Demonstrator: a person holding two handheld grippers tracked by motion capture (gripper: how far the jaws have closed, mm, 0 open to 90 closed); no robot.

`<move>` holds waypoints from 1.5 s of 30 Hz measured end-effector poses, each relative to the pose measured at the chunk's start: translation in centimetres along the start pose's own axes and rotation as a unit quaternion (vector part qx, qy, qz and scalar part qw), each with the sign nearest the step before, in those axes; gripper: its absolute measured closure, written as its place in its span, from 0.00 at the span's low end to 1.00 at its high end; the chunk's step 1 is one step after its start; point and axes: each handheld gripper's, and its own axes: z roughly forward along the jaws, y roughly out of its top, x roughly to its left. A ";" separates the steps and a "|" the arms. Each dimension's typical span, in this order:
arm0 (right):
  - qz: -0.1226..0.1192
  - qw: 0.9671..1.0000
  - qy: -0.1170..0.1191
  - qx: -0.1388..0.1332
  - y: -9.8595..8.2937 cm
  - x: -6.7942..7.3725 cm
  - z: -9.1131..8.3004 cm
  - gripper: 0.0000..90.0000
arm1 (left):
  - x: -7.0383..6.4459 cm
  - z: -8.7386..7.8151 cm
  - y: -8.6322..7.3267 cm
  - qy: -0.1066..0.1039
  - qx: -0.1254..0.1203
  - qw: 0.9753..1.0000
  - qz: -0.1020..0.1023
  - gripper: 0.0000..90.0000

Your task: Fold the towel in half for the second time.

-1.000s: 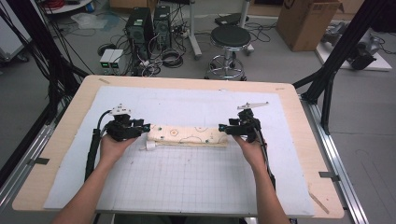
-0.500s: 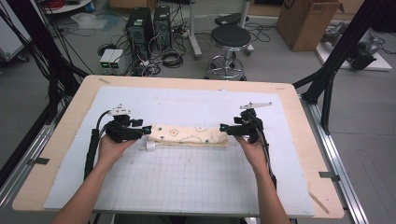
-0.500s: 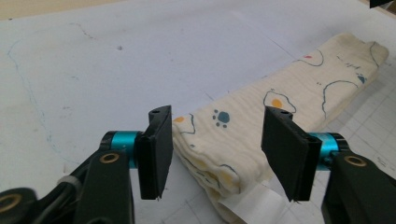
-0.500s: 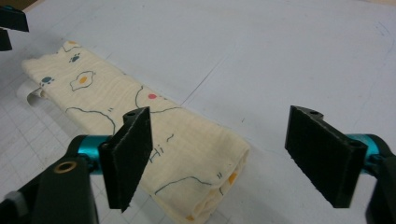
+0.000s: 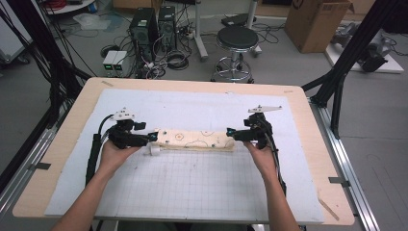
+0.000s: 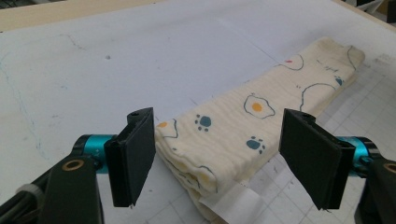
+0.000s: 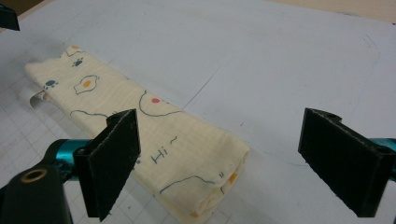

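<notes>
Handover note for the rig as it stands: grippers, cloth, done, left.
Left gripper: open, jaws straddling the left end of the folded cloth, not clamped.
Right gripper: open, at the cloth's right end, not clamped.
Cloth: cream, printed with eggs and paws, folded into a long strip lying flat on the white mat; a white tag sticks out at the left end.
Done: lengthwise folding.
Left: probably folding it shorter, end to end.

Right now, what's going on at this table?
A person holds a two-jaw gripper in each hand at either end of a cream printed cloth folded into a long strip on the white gridded mat. The left gripper and the right gripper are both open, jaws either side of the cloth's ends, not clamping it. The cloth lies flat.
</notes>
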 end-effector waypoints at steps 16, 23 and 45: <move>-0.014 1.000 -0.002 -0.003 -0.2 0.7 -0.7 0.14 | -0.5 -1.7 -0.3 0.016 -0.003 1.000 0.017 0.30; -0.020 1.000 -0.001 -0.010 -0.9 1.1 -1.6 0.14 | -0.8 -2.5 -0.6 0.013 -0.001 1.000 0.029 0.29; -0.043 0.999 0.007 -0.017 -3.4 2.2 -3.9 0.13 | -1.9 -4.8 -2.5 0.015 -0.002 0.998 0.058 0.29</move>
